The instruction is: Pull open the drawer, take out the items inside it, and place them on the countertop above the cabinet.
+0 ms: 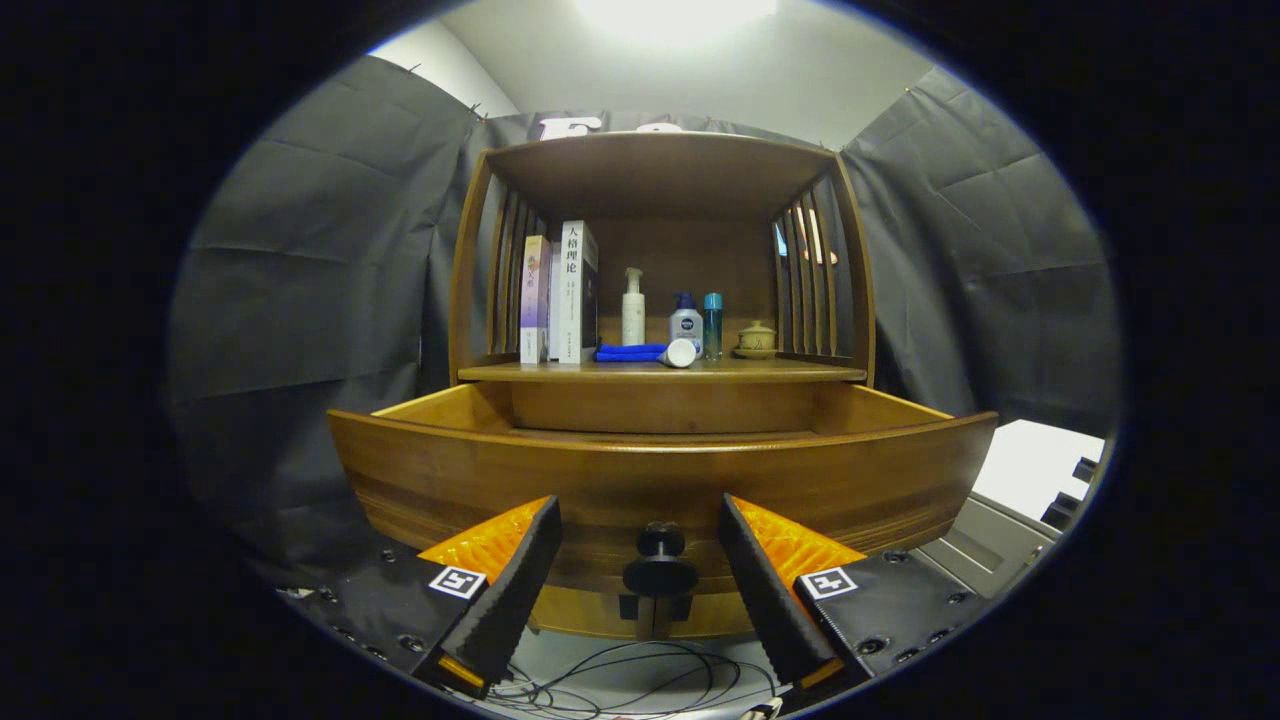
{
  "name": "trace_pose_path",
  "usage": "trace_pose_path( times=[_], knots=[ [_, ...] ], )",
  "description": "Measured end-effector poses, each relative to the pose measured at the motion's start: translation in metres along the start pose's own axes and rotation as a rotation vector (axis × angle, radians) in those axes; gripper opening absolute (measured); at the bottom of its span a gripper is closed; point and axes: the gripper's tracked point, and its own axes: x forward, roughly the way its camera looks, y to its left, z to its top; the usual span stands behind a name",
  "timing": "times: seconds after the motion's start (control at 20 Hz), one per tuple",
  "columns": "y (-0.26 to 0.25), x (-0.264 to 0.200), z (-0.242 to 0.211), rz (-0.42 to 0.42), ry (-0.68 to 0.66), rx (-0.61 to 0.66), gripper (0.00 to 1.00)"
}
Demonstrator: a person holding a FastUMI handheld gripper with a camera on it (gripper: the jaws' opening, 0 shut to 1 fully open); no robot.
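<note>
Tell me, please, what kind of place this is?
Probably a staged recording booth, not a real home. Black cloth walls surround a single wooden cabinet holding books and toiletry bottles. Its drawer is pulled open, and the open gripper flanks the drawer knob.

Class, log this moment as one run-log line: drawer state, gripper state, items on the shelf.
drawer: pulled open | hand-held gripper: open, fingers either side of knob, not touching | countertop: books, bottles, blue cloth, lidded cup | drawer contents: hidden

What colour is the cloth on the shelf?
Blue. The cloth shows best in the gripper view, lying by the books.
</note>
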Motion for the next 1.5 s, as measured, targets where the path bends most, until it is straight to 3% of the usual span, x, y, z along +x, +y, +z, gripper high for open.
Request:
trace_pose_path(
  times=[0.35, 1.5],
  knots=[
    [-0.012, 0.019, 0.007, -0.029, -0.023, 0.017, 0.93],
    [-0.023, 0.125, 0.041, -0.001, -0.042, 0.007, 0.97]
  ],
)
